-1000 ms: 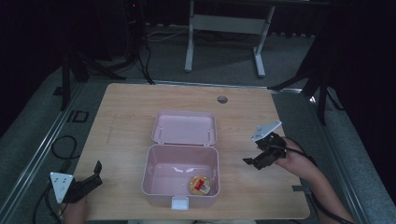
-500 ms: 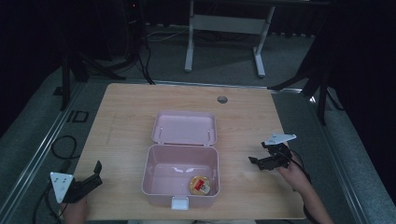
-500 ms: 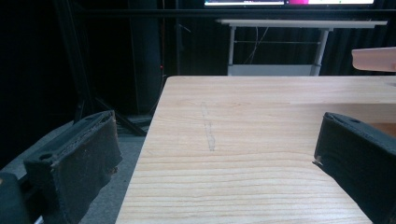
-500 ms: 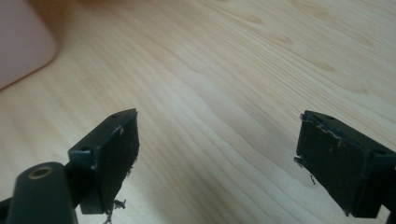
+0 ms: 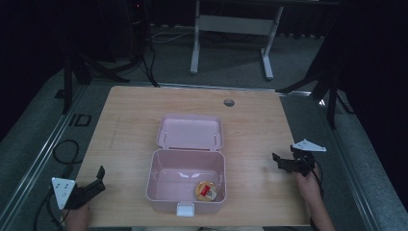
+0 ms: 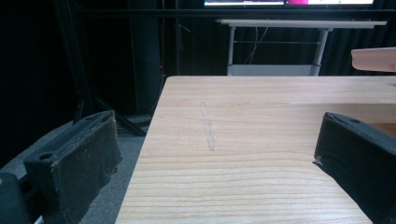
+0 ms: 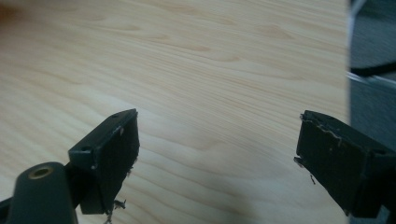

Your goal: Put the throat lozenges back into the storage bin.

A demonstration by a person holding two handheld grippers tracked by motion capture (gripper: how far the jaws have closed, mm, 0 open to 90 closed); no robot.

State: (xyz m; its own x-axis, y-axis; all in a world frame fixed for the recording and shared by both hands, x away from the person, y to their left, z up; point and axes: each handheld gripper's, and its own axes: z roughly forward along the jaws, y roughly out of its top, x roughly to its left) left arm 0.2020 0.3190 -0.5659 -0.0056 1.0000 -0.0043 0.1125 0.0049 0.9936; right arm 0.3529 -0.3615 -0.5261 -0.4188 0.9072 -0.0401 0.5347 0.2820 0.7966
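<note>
Pink lunch box (image 5: 185, 180) sits open near the front middle of the wooden counter (image 5: 125, 130), its lid (image 5: 190, 132) folded back flat on the wood behind it. Inside, in the front right corner of the box, lies a small round yellow item with a red label (image 5: 206, 190); what it is cannot be told. The right gripper (image 5: 281, 162) is held low over the counter well to the right of the box, close to the right edge, with its jaws spread wide and nothing between them; its own view looks down on bare wood grain through the gap. The left gripper (image 5: 98, 178) rests at the front left corner of the counter, well apart from the box, jaws likewise spread and holding nothing. In the left gripper view an edge of the pink lid (image 6: 375, 58) shows at the far right above the counter (image 6: 243, 130).
</note>
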